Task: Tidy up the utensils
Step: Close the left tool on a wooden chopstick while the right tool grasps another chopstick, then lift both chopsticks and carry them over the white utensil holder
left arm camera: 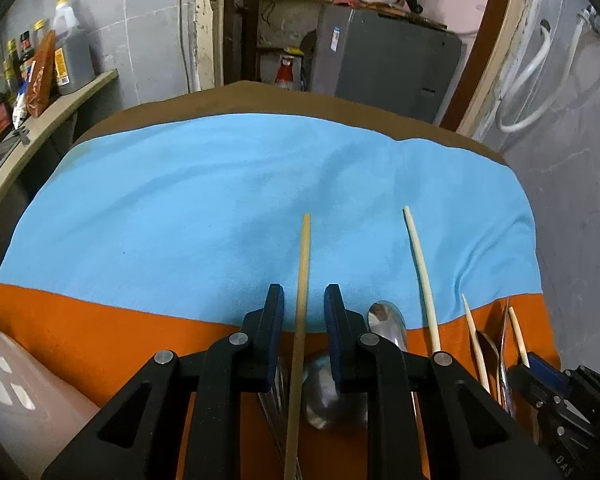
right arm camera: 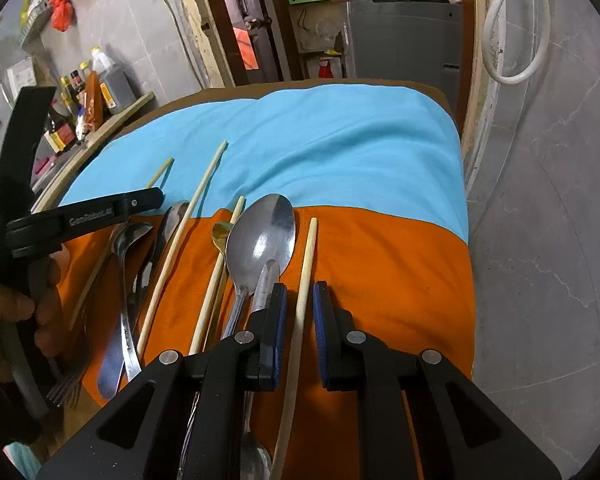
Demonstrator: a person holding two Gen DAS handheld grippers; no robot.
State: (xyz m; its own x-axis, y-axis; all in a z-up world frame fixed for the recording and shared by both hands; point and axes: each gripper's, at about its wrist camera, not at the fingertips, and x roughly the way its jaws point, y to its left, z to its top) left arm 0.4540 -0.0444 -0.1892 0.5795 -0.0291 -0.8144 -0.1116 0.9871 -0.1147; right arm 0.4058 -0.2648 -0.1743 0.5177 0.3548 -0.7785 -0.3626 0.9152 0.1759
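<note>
My left gripper (left arm camera: 304,304) straddles one chopstick (left arm camera: 302,280), my right gripper (right arm camera: 300,300) another chopstick (right arm camera: 305,280); pads not visibly touching (spoons (right arm camera: 260,236) crowd alongside).

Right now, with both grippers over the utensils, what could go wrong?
1. A spoon lies under one finger of the left gripper; closing may snag it with the chopstick.
2. The right gripper has one finger above the metal handles; lifting could drag them along.

My right gripper (right arm camera: 300,300) straddles a chopstick (right arm camera: 305,280) at lower centre, pads not touching it; big spoon (right arm camera: 260,236) just left.
</note>
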